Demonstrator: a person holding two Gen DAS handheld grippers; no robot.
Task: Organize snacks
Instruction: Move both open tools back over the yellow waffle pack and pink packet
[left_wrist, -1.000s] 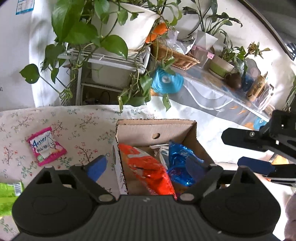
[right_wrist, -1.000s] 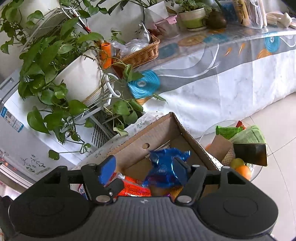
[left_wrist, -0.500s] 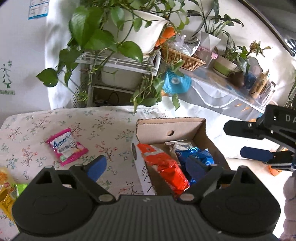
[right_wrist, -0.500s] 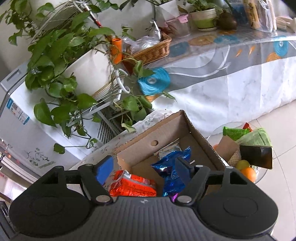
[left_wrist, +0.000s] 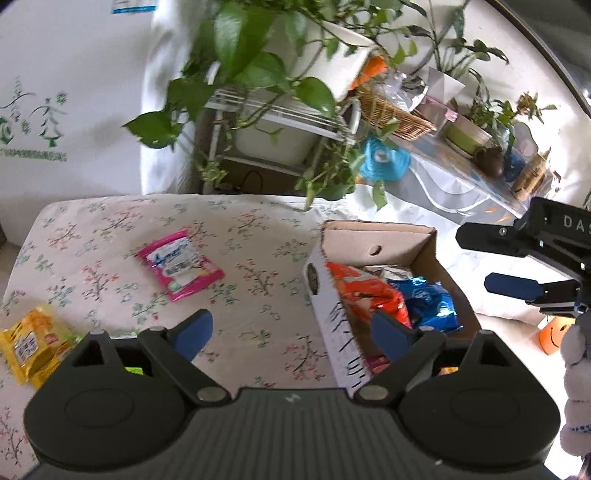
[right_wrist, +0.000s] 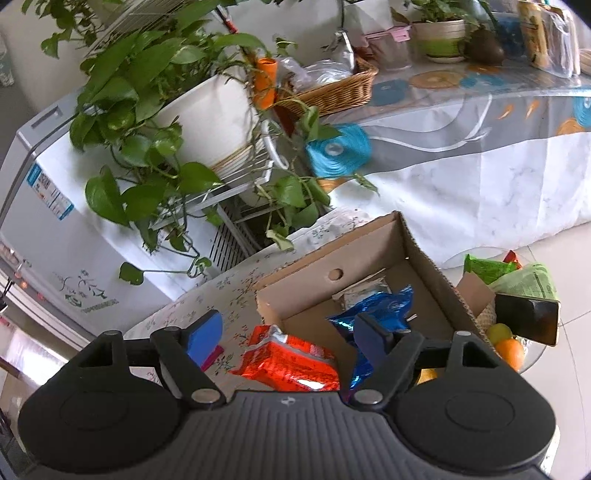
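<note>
Two claws are in view, both spread wide with nothing between their blue pads. Working left to right in the left wrist view: a yellow snack packet (left_wrist: 31, 345) lies flat at the left edge of the floral table (left_wrist: 236, 236), with a sliver of green wrapper (left_wrist: 133, 369) just beside it, mostly hidden behind the claw body. A pink snack packet (left_wrist: 180, 264) lies flat further in, well apart from the yellow one. The left claw (left_wrist: 291, 328) hangs above the cloth, its right pad over the near wall of the cardboard box (left_wrist: 373, 238). The box sits at the right end of the table, open at the top. Inside it, an orange snack bag (left_wrist: 364, 291) leans against the left wall and a blue foil bag (left_wrist: 428, 301) lies just to its right, the two touching. The right claw (left_wrist: 513, 269) reaches in from the right edge, beside the box and clear of it.

In the right wrist view, the right claw (right_wrist: 288, 334) is above the box's near end, over the orange bag. A silver packet (right_wrist: 364, 291) lies at the back of the box behind the blue foil bag.
</note>
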